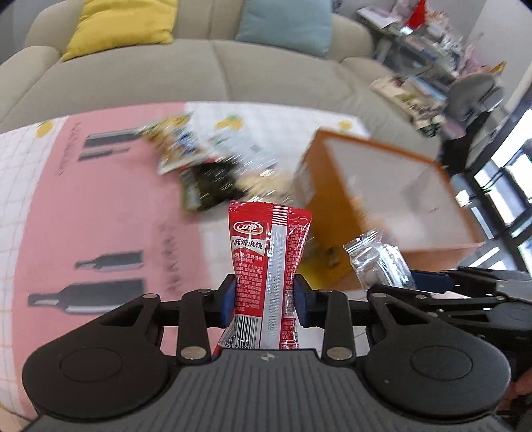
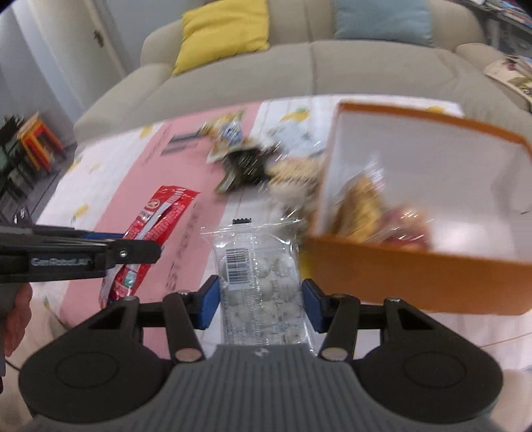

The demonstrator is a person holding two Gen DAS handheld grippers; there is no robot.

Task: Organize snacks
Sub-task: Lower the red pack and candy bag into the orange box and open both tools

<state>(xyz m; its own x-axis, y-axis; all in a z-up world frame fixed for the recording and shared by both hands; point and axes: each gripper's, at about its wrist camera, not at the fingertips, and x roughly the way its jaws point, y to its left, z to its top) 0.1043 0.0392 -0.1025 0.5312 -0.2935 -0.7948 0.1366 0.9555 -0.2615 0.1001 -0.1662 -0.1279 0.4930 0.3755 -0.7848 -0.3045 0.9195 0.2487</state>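
- The left gripper (image 1: 265,292) is clamped on a red snack sachet (image 1: 269,266), its blue pads pressing the packet's two long edges a little below the middle.
- The sachet stands with its long axis running straight forward along the fingers: its crimped top edge points away from the camera towards the loose snacks, and its barcode end sits back against the gripper body. A silver seam runs lengthwise down the face turned to the camera.
- From the right wrist, the same sachet (image 2: 146,239) hangs above the pink and white tablecloth (image 2: 199,146), tilted, its top edge up and to the right.
- The right gripper (image 2: 261,300) grips a clear packet of pale round sweets (image 2: 262,275) between its blue pads, which bear on both sides of the wrapper.
- This packet also lies lengthwise along the fingers, its serrated far end pointing forward and its barcode near that end.
- In the left wrist view, the clear packet (image 1: 379,262) appears just right of the red sachet, near the orange box (image 1: 332,219).
- The orange box (image 2: 399,275), white inside, sits just right of the clear packet, with a few wrapped snacks (image 2: 369,206) lying blurred in it.
- A blurred heap of loose snacks (image 2: 252,162) lies on the tablecloth beyond both grippers, left of the box.
- A beige sofa (image 2: 299,69) with a yellow cushion (image 2: 226,30) and a blue cushion (image 2: 382,20) stands behind the table.
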